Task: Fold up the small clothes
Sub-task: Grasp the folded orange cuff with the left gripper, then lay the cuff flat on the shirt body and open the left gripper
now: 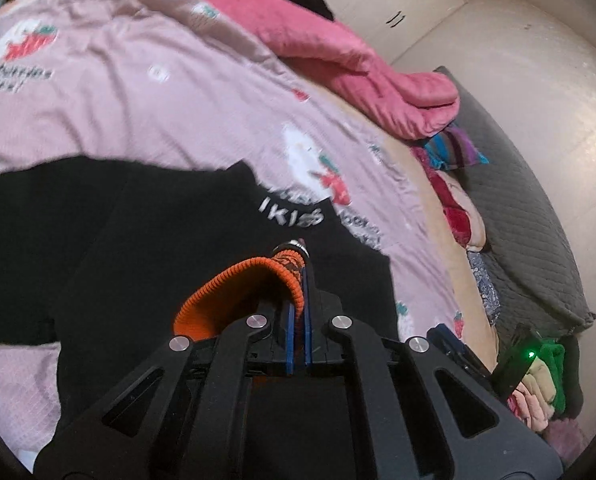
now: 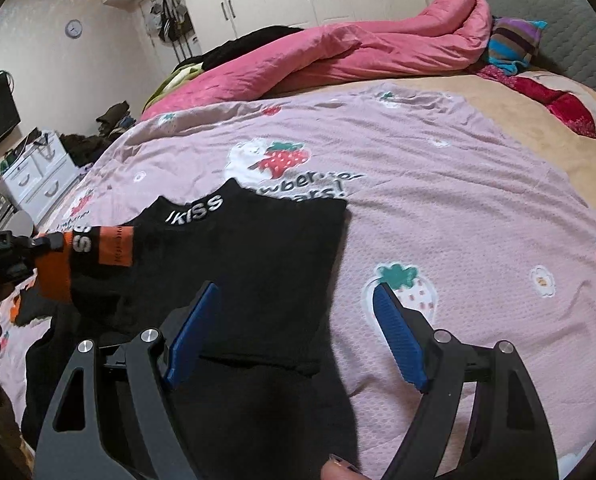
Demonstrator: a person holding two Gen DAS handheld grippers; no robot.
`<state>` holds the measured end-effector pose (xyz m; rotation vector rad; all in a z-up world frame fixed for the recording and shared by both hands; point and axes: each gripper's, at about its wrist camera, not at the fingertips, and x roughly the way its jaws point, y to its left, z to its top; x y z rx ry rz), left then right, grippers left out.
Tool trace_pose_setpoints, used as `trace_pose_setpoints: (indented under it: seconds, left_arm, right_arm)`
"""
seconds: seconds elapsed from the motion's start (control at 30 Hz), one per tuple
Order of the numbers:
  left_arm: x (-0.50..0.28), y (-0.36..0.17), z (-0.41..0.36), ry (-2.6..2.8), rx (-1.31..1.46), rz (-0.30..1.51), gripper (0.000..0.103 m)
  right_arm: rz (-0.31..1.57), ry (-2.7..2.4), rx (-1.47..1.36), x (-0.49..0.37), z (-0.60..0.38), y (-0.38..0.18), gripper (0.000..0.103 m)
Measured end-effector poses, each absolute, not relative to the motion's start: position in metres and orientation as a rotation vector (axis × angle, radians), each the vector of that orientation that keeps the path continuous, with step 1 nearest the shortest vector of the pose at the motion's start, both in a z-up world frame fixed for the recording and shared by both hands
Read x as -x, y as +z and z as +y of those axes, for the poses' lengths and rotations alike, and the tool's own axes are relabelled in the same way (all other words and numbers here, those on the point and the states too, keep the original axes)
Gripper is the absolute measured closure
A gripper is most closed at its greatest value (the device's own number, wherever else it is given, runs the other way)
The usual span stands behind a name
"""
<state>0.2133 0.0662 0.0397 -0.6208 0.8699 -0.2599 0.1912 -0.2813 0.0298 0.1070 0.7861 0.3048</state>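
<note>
Black sweater [image 2: 238,264] is being worked on the pink strawberry bedsheet [image 2: 438,208], collar lettering facing away from both tools. Orange sleeve cuff [image 1: 254,284] is being pinched in the left gripper [image 1: 298,280], pads pressed together on the knit; in the right wrist view the cuff is being held above the sweater's left shoulder area.

Right gripper [image 2: 294,332] is being held wide apart, nothing gripped. One blue pad [image 2: 194,332] is poised over the black body, the other over bare sheet, so the sweater's right side edge is being straddled.

Sleeve's long axis is running across the body, left to right. Judgement: the sleeve is being folded inward over the torso; the left tool is nearer the cuff, and the coming move is hinging on that crosswise lie.
</note>
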Motion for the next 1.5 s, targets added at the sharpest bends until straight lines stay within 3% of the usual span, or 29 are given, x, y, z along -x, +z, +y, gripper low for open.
trace_pose_setpoints:
  seconds: [0.2,0.5,0.6,0.7,0.83,1.03,1.13,1.3,1.37,1.43,1.5]
  left_arm:
    - [-0.211,0.029,0.076,-0.211,0.587,0.893,0.101]
    - [-0.197,0.039,0.088,-0.127,0.500,0.838,0.081]
    - [-0.198,0.034,0.081,-0.120,0.448,0.856,0.081]
    - [-0.200,0.023,0.072,-0.122,0.407,0.886,0.068]
    - [-0.203,-0.005,0.065,-0.106,0.357,0.967,0.060]
    - [-0.196,-0.027,0.068,-0.077,0.330,0.996,0.058]
    - [-0.190,-0.018,0.066,-0.099,0.311,0.978,0.045]
    - [-0.179,-0.009,0.067,-0.105,0.318,0.956,0.044]
    - [-0.173,-0.005,0.067,-0.102,0.305,0.942,0.041]
    - [-0.165,0.000,0.069,-0.099,0.297,0.925,0.036]
    - [-0.157,0.005,0.075,-0.096,0.307,0.910,0.031]
  right_arm:
    - [0.797,0.344,-0.043,-0.191,-0.252,0.025,0.025]
    - [0.823,0.367,-0.015,-0.193,-0.231,0.017,0.025]
    - [0.835,0.373,-0.017,-0.194,-0.228,0.015,0.025]
    - [0.846,0.379,-0.017,-0.195,-0.225,0.012,0.024]
    - [0.898,0.378,-0.028,-0.200,-0.222,0.002,0.024]
    - [0.976,0.356,-0.069,-0.208,-0.227,-0.019,0.024]
    - [0.955,0.347,-0.070,-0.203,-0.226,-0.012,0.024]
    - [0.902,0.350,-0.097,-0.191,-0.222,0.004,0.013]
    - [0.890,0.346,-0.088,-0.187,-0.217,0.010,0.012]
    - [0.873,0.338,-0.078,-0.183,-0.212,0.015,0.004]
    - [0.864,0.348,-0.075,-0.179,-0.206,0.019,0.004]
